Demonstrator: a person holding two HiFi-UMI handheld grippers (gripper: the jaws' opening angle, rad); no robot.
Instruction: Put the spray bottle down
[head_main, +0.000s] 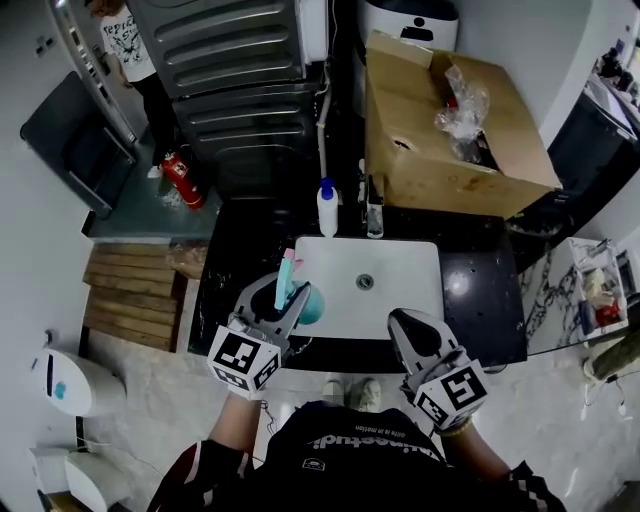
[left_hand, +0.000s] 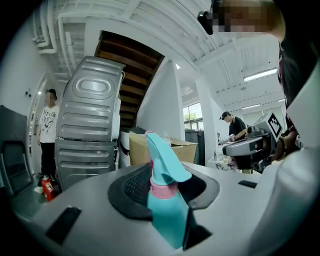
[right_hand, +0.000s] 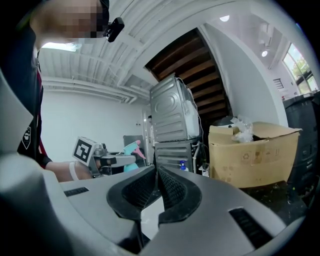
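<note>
Left gripper (head_main: 285, 290): we are pinching the spray bottle (head_main: 308, 305) between its two jaws; the pads are pressing on the teal body just under the pink collar.
Spray bottle: we are carrying it roughly upright, spray head on top, at the 9 o'clock edge of the white sink (head_main: 405, 300). We cannot tell whether its base is touching the basin.
Right gripper (head_main: 405, 322): we are holding it with its jaws pressed together and nothing between them, at about 5 o'clock of the sink, over the front rim.
Both grippers: we are pointing them away from our body, toward 12 o'clock, side by side and apart from each other.
Sink: it is sitting in a black counter (head_main: 480, 285), with the drain (head_main: 365, 282) near the middle of the basin.
Faucet (head_main: 374, 210): we are seeing it at 12 o'clock of the sink.
Soap bottle (head_main: 327, 208): white with a blue cap, it is standing at 11 o'clock of the sink, just beside the faucet.
Cardboard box (head_main: 440, 140): open, with crumpled clear plastic inside, it is sitting at 1 o'clock, behind the counter.
Grey machines (head_main: 240, 80): they are standing stacked at 11 o'clock, beyond the soap bottle.
Fire extinguisher (head_main: 183, 180): red, it is leaning on the floor at 10 o'clock.
Wooden pallet (head_main: 125, 295): it is lying at 9 o'clock, left of the counter.
Person (head_main: 130, 50): someone in a white printed shirt is standing at far 10 o'clock.
</note>
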